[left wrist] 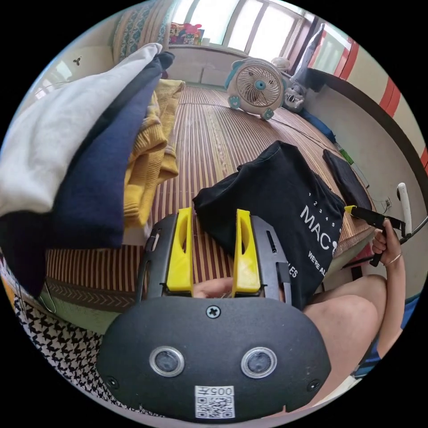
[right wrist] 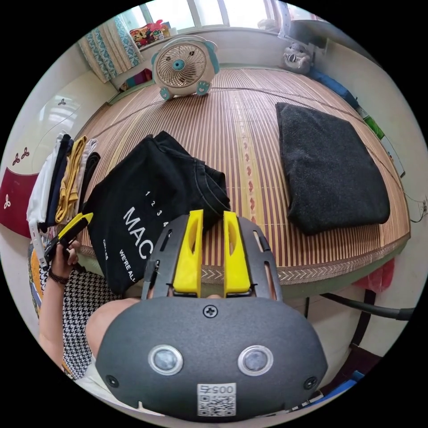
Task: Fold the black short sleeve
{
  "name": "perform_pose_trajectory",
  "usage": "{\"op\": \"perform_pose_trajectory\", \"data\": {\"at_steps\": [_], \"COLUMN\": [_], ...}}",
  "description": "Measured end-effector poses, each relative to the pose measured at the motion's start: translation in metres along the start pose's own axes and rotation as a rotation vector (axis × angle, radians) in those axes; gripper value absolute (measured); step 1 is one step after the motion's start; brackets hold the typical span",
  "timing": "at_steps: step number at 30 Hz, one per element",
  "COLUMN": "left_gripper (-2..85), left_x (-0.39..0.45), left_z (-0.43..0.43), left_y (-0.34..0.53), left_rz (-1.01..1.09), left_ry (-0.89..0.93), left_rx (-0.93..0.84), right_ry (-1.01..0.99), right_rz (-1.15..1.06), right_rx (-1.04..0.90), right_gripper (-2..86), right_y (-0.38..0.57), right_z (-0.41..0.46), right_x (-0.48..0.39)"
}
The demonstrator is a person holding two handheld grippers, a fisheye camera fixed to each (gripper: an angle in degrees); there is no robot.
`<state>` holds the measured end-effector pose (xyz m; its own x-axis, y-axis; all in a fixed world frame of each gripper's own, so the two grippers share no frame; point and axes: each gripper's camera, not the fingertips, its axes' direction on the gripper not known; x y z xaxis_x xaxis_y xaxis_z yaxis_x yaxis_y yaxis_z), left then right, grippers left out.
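The black short sleeve shirt (left wrist: 276,196) with white print lies rumpled on the striped bamboo mat (left wrist: 209,133), its lower part hanging over the near edge. My left gripper (left wrist: 214,214) is open just beside the shirt's left edge, with nothing between its jaws. In the right gripper view the same shirt (right wrist: 147,196) lies to the left of my right gripper (right wrist: 213,215), whose jaws stand narrowly open and empty over the mat's front edge. A hand holds the left gripper (right wrist: 73,227) off the shirt's left side. The right gripper (left wrist: 363,214) hovers at the shirt's right.
A stack of folded clothes (left wrist: 89,169), white, navy and yellow, rises at the mat's left. A dark grey folded garment (right wrist: 330,169) lies at the right. A small fan (right wrist: 183,64) and a plush toy (right wrist: 296,55) stand at the back. The person's knee (left wrist: 352,325) is below the mat edge.
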<state>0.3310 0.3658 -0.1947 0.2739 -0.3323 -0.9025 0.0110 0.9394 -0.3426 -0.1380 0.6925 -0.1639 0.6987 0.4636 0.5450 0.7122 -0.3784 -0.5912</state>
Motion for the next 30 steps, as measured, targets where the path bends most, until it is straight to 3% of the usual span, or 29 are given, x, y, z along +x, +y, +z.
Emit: {"op": "perform_pose_trajectory", "data": {"at_steps": [7, 15, 22, 30], "left_gripper": [12.7, 11.5, 11.2, 6.6], "left_x": [0.005, 0.011, 0.020, 0.036], "left_z": [0.009, 0.010, 0.007, 0.002], "left_y": [-0.014, -0.023, -0.035, -0.043], "left_rz": [0.078, 0.117, 0.141, 0.178], "left_ry": [-0.026, -0.038, -0.075, -0.076], "left_rx": [-0.023, -0.041, -0.091, -0.136], "right_ry": [-0.150, -0.078, 0.062, 0.000], "right_rz": [0.027, -0.016, -0.053, 0.008], "right_rx": [-0.022, -0.065, -0.060, -0.057], "right_gripper": [12.7, 12.5, 10.2, 2.9], "right_y": [0.003, -0.005, -0.003, 0.010], "right_z": [-0.001, 0.020, 0.029, 0.028], "right_x": [0.027, 0.011, -0.022, -0.028]}}
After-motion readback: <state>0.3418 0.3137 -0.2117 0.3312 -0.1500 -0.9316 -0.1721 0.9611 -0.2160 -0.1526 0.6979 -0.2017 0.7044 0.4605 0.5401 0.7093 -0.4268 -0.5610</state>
